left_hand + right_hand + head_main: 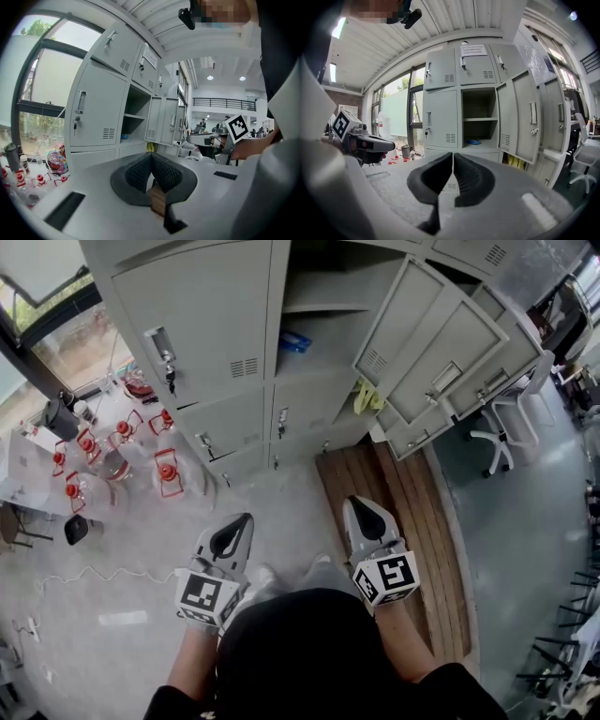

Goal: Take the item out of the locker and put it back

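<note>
1. grippers. in the head view the left gripper (240, 524) and the right gripper (358, 510) are held side by side, well apart, both pointing toward 12 o'clock at the locker (211, 306). in the left gripper view the jaws of the left gripper (151, 157) are clenched, tips together, with nothing between them. in the right gripper view the jaws of the right gripper (453, 157) are likewise clenched and empty. neither gripper touches the locker.

2. task item. the blue item (293, 340) lies inside the open locker compartment, at 12 o'clock from the grippers. it rests on the compartment floor, below the shelf (323, 307), toward the left side. the right gripper view shows the same blue item (473, 141) under the shelf (478, 119).

3. locker. the open door (408, 320) of that compartment swings out at 1 o'clock, with further doors open beside it. a yellow object (367, 397) shows in the compartment below. a key (170, 377) hangs from the lock of the closed door at 11 o'clock.

4. surroundings. a wooden platform (412, 521) lies on the floor beneath and beside the right gripper, at 3 o'clock. clear bottles (167, 472) with red handles stand at 10 o'clock. a white office chair (511, 427) stands at 2 o'clock.
</note>
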`<state>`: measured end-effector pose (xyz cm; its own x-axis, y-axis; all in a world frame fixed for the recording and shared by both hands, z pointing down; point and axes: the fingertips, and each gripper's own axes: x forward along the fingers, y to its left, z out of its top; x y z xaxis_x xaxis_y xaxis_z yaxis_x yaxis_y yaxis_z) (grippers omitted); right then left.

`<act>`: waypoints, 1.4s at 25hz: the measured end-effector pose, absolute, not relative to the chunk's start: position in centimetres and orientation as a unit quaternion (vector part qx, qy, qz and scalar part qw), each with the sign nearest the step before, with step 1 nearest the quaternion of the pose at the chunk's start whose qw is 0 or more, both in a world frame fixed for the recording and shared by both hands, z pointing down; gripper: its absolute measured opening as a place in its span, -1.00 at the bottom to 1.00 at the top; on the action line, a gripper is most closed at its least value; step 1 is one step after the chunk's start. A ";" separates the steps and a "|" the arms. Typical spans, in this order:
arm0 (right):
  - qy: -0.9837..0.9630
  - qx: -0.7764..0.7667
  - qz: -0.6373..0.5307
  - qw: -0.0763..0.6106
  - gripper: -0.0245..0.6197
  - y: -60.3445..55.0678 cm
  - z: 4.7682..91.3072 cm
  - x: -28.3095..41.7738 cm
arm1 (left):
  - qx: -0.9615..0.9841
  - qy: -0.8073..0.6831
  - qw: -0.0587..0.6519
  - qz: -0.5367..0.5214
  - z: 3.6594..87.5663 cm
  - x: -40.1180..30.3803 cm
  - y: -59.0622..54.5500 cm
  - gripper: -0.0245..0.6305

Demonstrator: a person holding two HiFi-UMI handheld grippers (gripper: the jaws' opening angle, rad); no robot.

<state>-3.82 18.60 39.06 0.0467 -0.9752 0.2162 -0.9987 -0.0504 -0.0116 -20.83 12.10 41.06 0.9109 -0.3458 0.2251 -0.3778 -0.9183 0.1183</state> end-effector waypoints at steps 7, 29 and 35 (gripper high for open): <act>-0.676 0.727 0.096 0.076 -0.90 17.2 40.2 -2.1 | 0.974 -0.174 0.090 0.111 42.4 -19.1 10.2 -0.90; -0.720 0.685 0.103 0.038 -0.90 6.9 40.6 13.7 | 0.963 -0.223 0.072 0.137 40.7 -2.9 2.4 -0.90; -0.749 0.655 0.098 0.039 -0.90 4.2 40.9 15.4 | 0.956 -0.248 0.065 0.145 40.5 -0.3 1.8 -0.90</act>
<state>15.40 4.19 40.88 -0.1400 -0.9723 0.1871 -0.9876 0.1237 -0.0962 -0.29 1.80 40.51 0.8345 -0.4557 0.3099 -0.4935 -0.8682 0.0522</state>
